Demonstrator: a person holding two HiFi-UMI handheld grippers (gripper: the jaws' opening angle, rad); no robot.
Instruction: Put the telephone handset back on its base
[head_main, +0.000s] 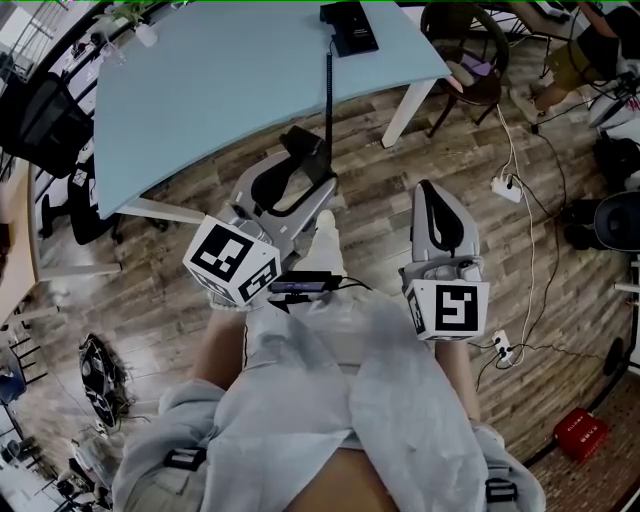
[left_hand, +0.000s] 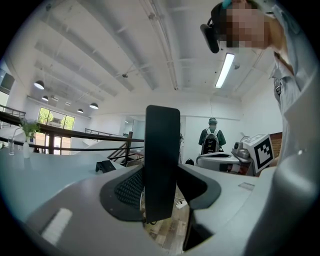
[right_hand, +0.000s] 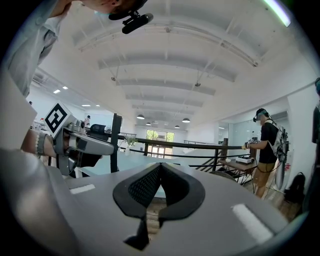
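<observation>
The black telephone handset (head_main: 298, 143) is held over the wooden floor, just off the near edge of the light blue table (head_main: 220, 100). My left gripper (head_main: 305, 180) is shut on it. In the left gripper view the handset (left_hand: 162, 170) stands upright between the jaws. Its black cord (head_main: 329, 90) runs straight across the table to the black telephone base (head_main: 352, 28) at the far edge, and the base (left_hand: 105, 166) also shows small on the tabletop. My right gripper (head_main: 428, 190) hangs beside it, to the right, shut and empty (right_hand: 159, 167).
A white table leg (head_main: 408, 110) stands right of the handset. A chair (head_main: 470, 60) and a seated person (head_main: 580, 50) are at the far right. A power strip (head_main: 507, 188) with cables and a red box (head_main: 580, 432) lie on the floor. Black office chairs (head_main: 40, 130) stand left.
</observation>
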